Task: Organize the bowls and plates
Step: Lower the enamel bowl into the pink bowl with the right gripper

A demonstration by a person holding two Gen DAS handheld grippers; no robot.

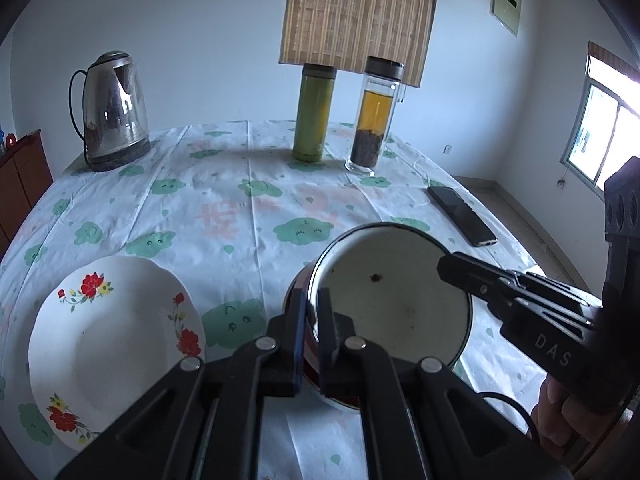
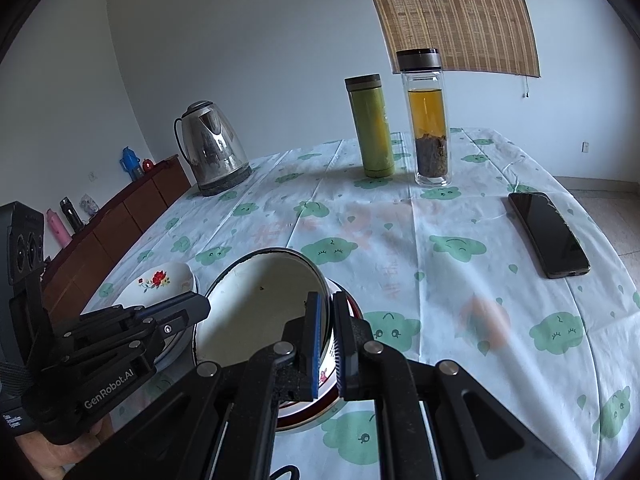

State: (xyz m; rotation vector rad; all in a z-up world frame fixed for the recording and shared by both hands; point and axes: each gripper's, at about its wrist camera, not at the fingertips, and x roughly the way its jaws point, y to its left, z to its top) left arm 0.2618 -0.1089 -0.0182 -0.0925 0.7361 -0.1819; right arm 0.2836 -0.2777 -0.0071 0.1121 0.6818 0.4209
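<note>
While both tools (image 1: 314,332) (image 2: 326,344) clamp the bowl (image 1: 394,296) | cloud-print tablecloth (image 1: 248,200) | pale walls (image 1: 180,32)

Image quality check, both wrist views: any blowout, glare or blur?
Left wrist: window blown out at right edge, strong fisheye vignette in the corners. Right wrist: kettle shows bright specular glare; tablecloth sharp, walls curve from distortion. No motion blur in either.
</note>
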